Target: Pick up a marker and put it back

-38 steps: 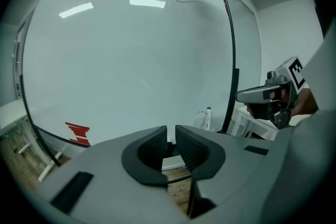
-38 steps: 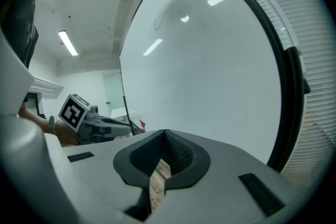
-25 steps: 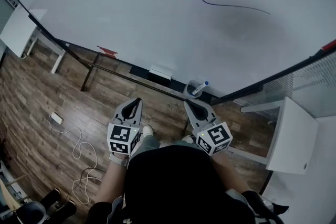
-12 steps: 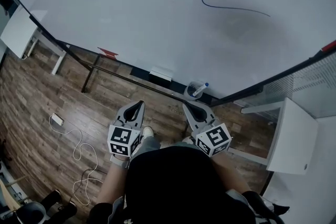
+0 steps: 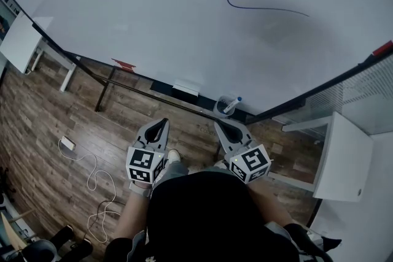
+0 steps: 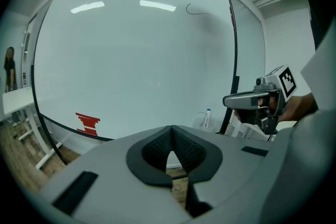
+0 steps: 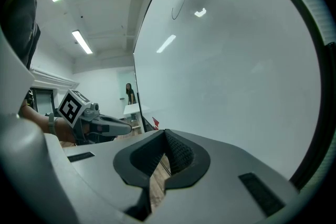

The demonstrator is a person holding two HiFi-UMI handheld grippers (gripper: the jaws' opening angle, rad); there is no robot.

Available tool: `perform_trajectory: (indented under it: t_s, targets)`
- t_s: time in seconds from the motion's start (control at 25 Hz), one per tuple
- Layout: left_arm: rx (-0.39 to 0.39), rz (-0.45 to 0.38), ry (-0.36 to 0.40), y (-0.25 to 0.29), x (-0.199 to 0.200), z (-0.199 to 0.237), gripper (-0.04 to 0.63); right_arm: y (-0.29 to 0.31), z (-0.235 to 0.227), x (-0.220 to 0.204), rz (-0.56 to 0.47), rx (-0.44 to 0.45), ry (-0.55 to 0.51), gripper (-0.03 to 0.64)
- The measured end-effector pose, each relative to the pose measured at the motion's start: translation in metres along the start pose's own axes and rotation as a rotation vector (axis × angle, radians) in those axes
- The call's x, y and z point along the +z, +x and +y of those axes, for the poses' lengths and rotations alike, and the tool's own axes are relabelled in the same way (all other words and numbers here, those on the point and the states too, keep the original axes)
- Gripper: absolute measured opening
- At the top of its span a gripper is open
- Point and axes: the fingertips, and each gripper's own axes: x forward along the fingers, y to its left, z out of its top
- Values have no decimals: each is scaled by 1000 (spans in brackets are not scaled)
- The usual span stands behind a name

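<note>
You are holding the left claw [image 5: 159,126] pinched together on nothing and the right claw [image 5: 223,127] likewise closed and empty, both low at frame centre, short of the board. The marker [image 5: 233,104] is leaning in its cup [image 5: 223,108] at the whiteboard's [image 5: 153,15] lower edge, just above the right claw, so that claw looks best placed to reach it.

The left tool [image 5: 161,121] and the right tool [image 5: 220,123] are built as pale grey shells tapered to a point. Each is lined inside with black ribbed pads [image 6: 155,149]. A white cube [image 5: 145,164] printed with black square markers is carried at the rear of each. A black top [image 5: 206,211] is worn, and a white shoe [image 5: 173,154] is seen beneath it.
</note>
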Motion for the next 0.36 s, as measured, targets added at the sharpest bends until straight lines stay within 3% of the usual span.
perform_trajectory:
  t_s: [0.36]
  targets:
    - [0,14,3,0,-4,-2,20,-3,0,-2,1,-10,5,27]
